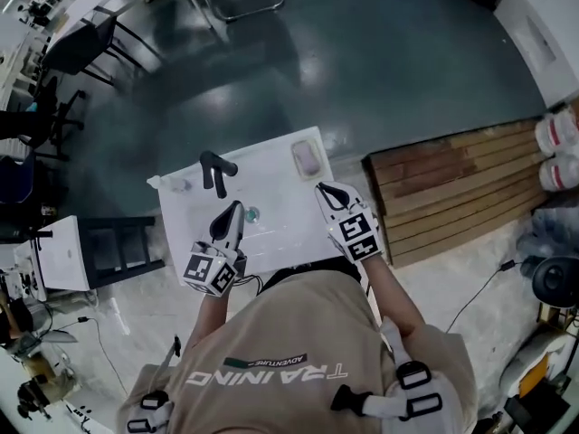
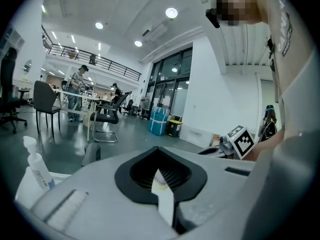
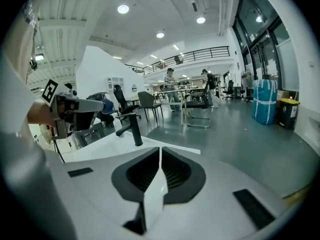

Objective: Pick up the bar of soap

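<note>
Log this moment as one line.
phase: pre-grasp | left tool: shut, empty | right tool: shut, empty | pale pink soap bar: untouched on white sink

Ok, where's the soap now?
Head view: the bar of soap sits at the far right corner of the sink, ahead of the right gripper, right of the faucet.

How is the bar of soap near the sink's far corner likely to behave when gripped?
The bar of soap looks rounded and smooth, so it may slip when squeezed. It lies flat on the white sink, so rolling seems unlikely.
</note>
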Action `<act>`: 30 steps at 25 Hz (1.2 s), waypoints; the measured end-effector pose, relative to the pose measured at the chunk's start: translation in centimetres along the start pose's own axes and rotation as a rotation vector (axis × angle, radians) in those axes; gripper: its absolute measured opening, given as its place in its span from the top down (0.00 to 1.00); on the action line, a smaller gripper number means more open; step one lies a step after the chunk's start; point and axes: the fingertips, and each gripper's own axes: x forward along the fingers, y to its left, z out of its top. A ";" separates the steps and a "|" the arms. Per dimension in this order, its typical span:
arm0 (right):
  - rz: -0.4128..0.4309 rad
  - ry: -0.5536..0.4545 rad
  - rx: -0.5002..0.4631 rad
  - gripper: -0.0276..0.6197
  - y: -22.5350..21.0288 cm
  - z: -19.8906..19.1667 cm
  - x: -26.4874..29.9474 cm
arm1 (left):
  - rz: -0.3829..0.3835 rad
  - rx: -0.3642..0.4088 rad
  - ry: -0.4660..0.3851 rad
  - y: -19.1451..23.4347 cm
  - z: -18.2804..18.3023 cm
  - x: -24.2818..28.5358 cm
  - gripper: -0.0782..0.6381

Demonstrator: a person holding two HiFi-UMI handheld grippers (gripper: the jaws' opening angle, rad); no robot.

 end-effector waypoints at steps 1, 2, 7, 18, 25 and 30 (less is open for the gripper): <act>0.008 0.009 -0.003 0.95 -0.6 -0.2 0.3 | 0.006 0.003 0.005 -0.1 0.0 0.5 0.90; 0.015 0.016 -0.008 0.95 -1.2 -0.2 0.7 | 0.012 0.005 0.010 0.0 0.0 1.0 0.90; 0.055 0.058 -0.052 0.95 -2.3 -0.6 2.5 | 0.042 -0.015 0.045 0.3 -1.2 1.9 0.90; -0.019 0.156 -0.078 0.95 -4.5 -2.3 7.4 | 0.001 -0.007 0.074 1.4 -2.9 2.8 0.90; -0.033 0.230 -0.088 0.95 -4.6 -2.8 10.3 | -0.061 -0.014 0.083 2.5 -5.1 3.9 0.90; -0.062 0.296 -0.082 0.82 -4.7 -3.1 11.9 | -0.100 -0.015 0.090 2.7 -5.8 3.4 0.90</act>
